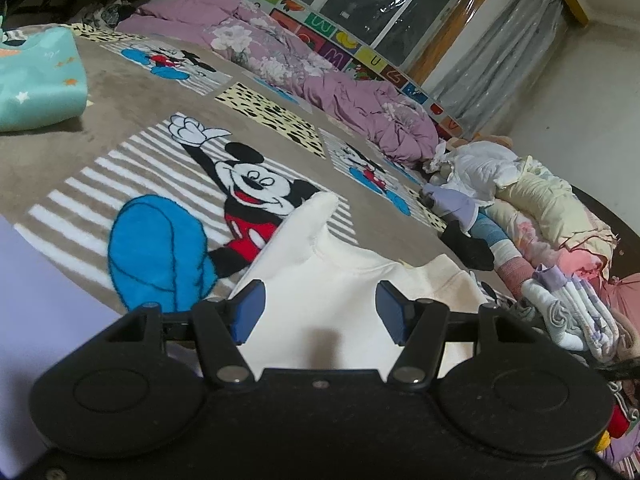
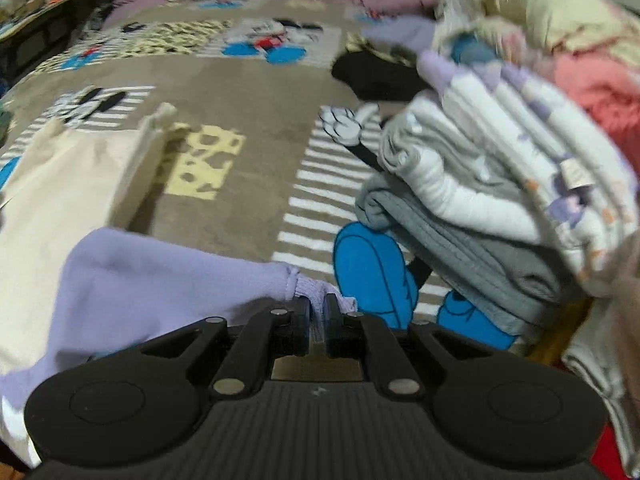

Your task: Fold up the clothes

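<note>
**Lilac sleeve cuff in the right jaws, cream top waiting under the left**

Task's thing: a soft lilac knit garment (image 2: pixel 160 268), lying low and left in the right wrist view, over the edge of a cream fleece top (image 2: pixel 76 168) that is spread flat on the brown cartoon-mouse rug (image 2: pixel 248 92). The right gripper (image 2: pixel 318 316) has its jaws nearly closed, pinching the ribbed lilac cuff (image 2: pixel 312 290); cloth shows between the pads. That frame is smeared, so the hand is judged to be in motion.

Step in hand, as I read it: carrying the sleeve across to lay a fold. To do it well:
- keep the pinch firm on the ribbing, which is thicker and less likely to slip;
- lift only enough to clear the rug, so the body of the garment does not drag and bunch;
- set the cuff down flat before letting go.

The left gripper (image 1: pixel 318 316) hovers with jaws standing wide, nothing between them, above the cream top (image 1: pixel 340 280). It could pin cloth while the sleeve travels.

View differences: the right wrist shows the grip itself and a stack of folded white, grey and lilac-print clothes (image 2: pixel 480 184) near by. The left wrist shows only a lilac blur at its left edge, plus a crumpled mauve floral quilt (image 1: pixel 280 52) and a teal starred blanket (image 1: pixel 36 80) further out.
</note>
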`<state>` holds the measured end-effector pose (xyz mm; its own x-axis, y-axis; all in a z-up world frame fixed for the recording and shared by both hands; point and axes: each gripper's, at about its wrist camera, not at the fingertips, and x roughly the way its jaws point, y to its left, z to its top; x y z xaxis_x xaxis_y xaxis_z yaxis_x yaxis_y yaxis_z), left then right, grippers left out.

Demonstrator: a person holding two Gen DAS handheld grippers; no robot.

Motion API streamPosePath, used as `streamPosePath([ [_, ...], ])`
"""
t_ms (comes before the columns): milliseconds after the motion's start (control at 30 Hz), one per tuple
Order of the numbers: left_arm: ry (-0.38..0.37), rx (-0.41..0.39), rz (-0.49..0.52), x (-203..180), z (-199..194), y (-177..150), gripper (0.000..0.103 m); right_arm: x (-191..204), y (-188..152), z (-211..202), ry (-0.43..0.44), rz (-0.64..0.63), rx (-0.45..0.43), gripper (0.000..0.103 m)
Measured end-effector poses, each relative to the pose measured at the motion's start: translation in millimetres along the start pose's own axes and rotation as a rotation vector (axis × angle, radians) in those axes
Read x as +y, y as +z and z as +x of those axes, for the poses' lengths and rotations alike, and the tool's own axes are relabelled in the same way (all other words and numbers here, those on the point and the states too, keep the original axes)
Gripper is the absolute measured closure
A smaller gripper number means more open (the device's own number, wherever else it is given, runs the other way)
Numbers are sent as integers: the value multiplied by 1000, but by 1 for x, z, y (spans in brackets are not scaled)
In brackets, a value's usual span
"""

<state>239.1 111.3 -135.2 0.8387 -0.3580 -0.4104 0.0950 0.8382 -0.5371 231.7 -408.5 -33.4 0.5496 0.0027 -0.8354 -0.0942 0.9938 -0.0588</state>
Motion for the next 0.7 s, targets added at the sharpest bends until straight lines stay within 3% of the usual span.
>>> streamPosePath([
  [167, 7, 8, -3, 5, 2, 0, 43, -7, 23, 41, 24, 66, 7, 92],
  [333, 17, 22, 2, 7, 8, -1, 43, -16, 29, 73, 60, 197, -52, 73],
  [400, 18, 26, 3, 7, 9, -1, 43, -23, 20, 79, 75, 282, -87, 66],
  [500, 15, 26, 3, 7, 10, -1, 43, -37, -3, 74, 102, 425, -152, 64],
  [567, 13, 24, 5, 6, 9, -1, 43, -45, -21, 70, 134, 531, -192, 56],
  [700, 10, 24, 13, 4, 7, -2, 43, -54, -49, 76, 215, 695, -212, 54],
])
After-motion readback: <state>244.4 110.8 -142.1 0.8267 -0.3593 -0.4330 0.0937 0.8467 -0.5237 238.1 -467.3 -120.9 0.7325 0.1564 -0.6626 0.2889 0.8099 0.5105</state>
